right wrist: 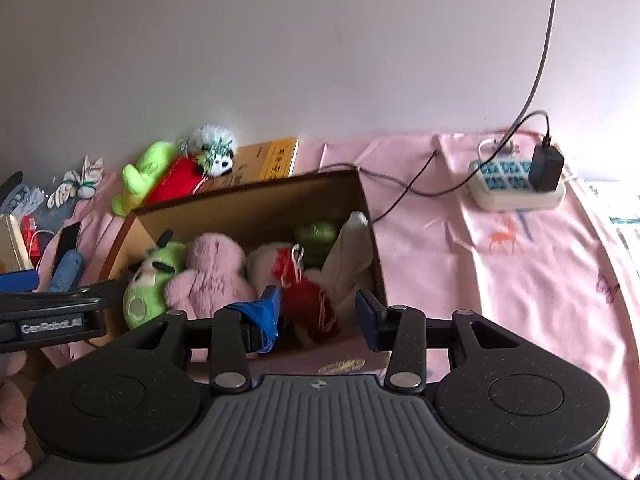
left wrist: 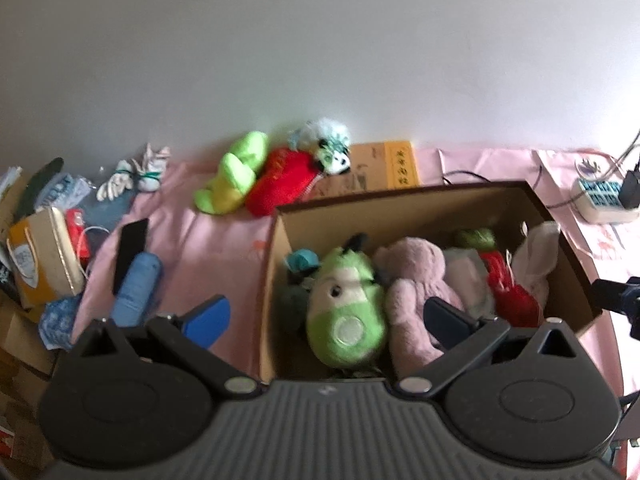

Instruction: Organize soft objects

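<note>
A brown cardboard box (left wrist: 400, 196) (right wrist: 248, 192) on the pink cloth holds a green plush (left wrist: 344, 312), a pink plush (left wrist: 416, 288), a red plush (left wrist: 512, 296) (right wrist: 312, 304) and a whitish bunny (left wrist: 536, 256). My left gripper (left wrist: 328, 322) hangs wide open above the green and pink plushes. My right gripper (right wrist: 318, 316) hovers at the box's near right corner, half open. The red plush shows below its gap, and the pads are clear of it. By the wall behind the box lie a lime plush (left wrist: 232, 176) and a red plush with a panda head (left wrist: 284, 184).
A yellow-brown carton (left wrist: 384, 168) lies behind the box. A power strip (right wrist: 516, 188) with a black charger and cables sits at the right. At the left edge are a blue roll (left wrist: 136, 292), a black phone (left wrist: 130, 244), white gloves (left wrist: 128, 176) and small boxes (left wrist: 40, 264).
</note>
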The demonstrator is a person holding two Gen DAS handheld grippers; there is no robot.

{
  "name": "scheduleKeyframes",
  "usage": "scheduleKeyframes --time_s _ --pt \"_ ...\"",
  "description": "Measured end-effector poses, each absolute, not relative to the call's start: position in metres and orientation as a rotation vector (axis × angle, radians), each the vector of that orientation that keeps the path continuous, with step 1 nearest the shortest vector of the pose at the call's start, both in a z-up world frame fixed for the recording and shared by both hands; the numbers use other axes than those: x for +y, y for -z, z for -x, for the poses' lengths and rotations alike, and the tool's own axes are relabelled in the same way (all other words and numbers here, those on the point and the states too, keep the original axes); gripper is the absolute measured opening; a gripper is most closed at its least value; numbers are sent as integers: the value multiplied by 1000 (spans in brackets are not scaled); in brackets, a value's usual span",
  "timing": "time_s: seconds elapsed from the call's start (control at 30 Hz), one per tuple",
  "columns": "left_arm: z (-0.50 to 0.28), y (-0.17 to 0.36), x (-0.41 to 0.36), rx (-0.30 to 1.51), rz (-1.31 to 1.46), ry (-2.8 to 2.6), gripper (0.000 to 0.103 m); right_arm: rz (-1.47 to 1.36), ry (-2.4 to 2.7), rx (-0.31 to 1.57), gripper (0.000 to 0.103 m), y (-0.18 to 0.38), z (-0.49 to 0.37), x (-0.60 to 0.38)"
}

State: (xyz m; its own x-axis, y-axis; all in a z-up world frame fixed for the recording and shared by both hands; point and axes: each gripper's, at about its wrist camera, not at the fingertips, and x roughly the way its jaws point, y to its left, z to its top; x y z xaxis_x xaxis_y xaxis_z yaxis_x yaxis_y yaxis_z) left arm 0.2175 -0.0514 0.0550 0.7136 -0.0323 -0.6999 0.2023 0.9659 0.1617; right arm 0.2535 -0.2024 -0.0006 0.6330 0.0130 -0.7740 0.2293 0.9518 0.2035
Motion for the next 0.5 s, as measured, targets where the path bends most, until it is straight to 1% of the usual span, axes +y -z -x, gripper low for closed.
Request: scheduleKeyframes --time_s 0.5 --pt "-218 -24 -61 826 -200 185 103 -311 174 904 26 9 -251 -202"
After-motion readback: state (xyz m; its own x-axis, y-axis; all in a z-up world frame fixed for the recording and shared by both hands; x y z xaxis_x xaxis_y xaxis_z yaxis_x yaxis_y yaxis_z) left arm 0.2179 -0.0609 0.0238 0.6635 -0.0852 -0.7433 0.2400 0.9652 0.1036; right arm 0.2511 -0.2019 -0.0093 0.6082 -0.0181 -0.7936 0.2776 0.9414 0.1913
